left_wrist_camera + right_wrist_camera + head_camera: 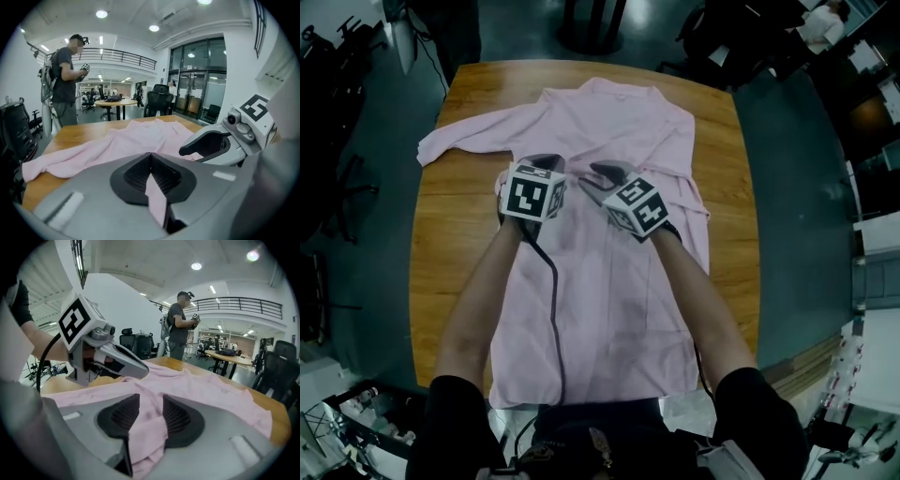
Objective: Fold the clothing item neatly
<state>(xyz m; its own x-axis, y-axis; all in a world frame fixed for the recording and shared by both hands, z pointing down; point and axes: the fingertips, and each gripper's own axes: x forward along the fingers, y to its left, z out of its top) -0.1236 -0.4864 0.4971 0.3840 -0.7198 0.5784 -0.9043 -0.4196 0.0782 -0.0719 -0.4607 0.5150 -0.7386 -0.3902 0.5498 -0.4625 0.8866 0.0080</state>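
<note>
Left gripper (151, 173): fingers (133, 176) together, clamped on a thin pink strip of shirt (619, 122).
Right gripper (151, 416): fingers (119, 416) apart, bunched cloth lying loose between them, not pressed.
Position: both grippers side by side at the shirt's middle, left toward 9 o'clock, right toward 3.
Shirt: flat on the tabletop (450, 234), collar at 12 o'clock, hem at 6, one sleeve stretched out toward 10.
Risks, as judged: the right fingers may drag the bunched cloth on withdrawal and rumple the lay. The left pinch is narrow, so a pull may slip it free. The hem at the 6 o'clock edge may slide off.
Containers: none in view.
</note>
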